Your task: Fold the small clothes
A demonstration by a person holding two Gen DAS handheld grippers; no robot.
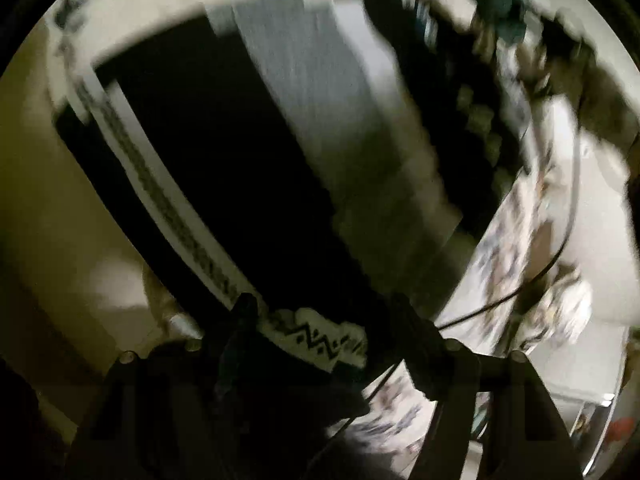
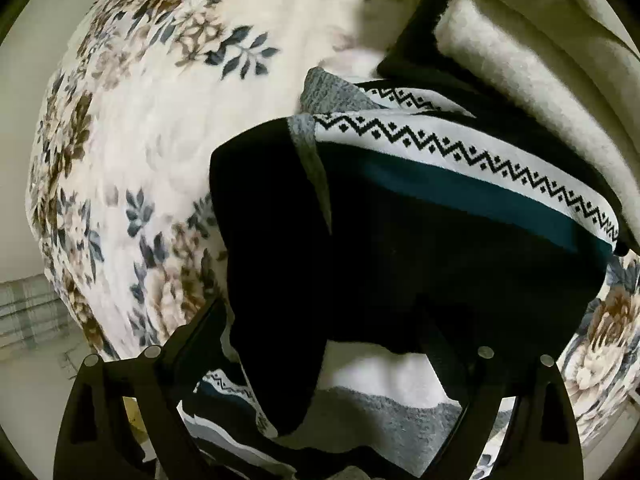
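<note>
Folding looks to be mid-step: the small knitted garment [image 2: 420, 216], dark with a teal band, a grey panel and a white zigzag-patterned stripe, lies partly doubled over on the flowered blanket [image 2: 160, 128], and neither tool has it pinched. My right gripper [image 2: 320, 364] hangs almost straight over it with its jaws spread wide; a dark flap of the knit runs down between the fingers and a grey and white layer shows below it, but I see no pad pressing on cloth. My left gripper [image 1: 324, 320] is also parted, about half way, and a scrap of the white zigzag edge [image 1: 320, 340] sits just between its tips (this view is badly smeared, so I cannot say whether a tip touches it).

I judge the next move to be taking a fresh hold: close the left jaws on that patterned edge, and bring the right ones down onto the dark flap between them, then carry that side across.

Beyond the right jaws' far side a thick cream blanket roll [image 2: 520, 80] crowds the garment's top edge, so little room lies that way. To the left of those jaws the flowered surface is open. A thin black cable [image 1: 560, 248] trails by the left tool's right finger and could snag.
</note>
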